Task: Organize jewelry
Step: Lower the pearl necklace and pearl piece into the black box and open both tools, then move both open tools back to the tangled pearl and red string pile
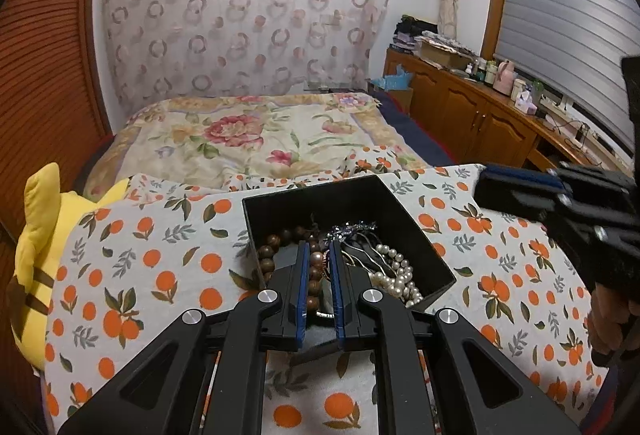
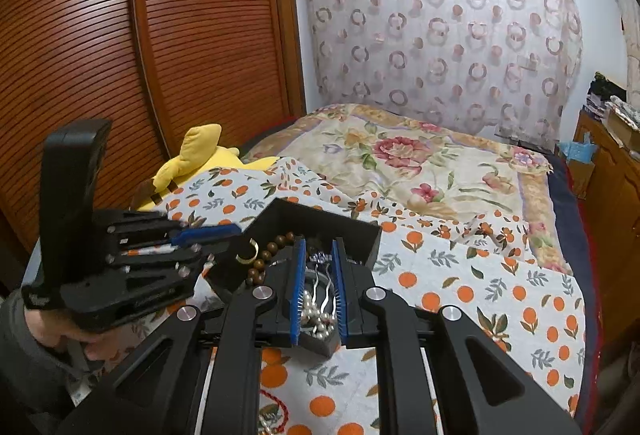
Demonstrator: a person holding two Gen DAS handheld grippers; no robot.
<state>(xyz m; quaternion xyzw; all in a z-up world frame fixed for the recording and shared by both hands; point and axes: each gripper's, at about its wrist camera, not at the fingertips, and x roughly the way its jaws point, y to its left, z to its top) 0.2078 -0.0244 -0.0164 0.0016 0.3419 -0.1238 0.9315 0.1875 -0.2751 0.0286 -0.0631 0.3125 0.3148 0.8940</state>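
Sorting is just beginning: the box (image 1: pixel 352 195) of tangled jewelry sits on the bed (image 1: pixel 152 235). Left gripper (image 1: pixel 322 247) and right gripper (image 2: pixel 318 247) hover clenched, empty; next, open over one piece.

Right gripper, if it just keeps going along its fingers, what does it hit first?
Most likely the jewelry in the black box: the right gripper points down into it, with the pearl strand and silver hairpins showing between its fingers. Depth is unclear; it may already be close to them.
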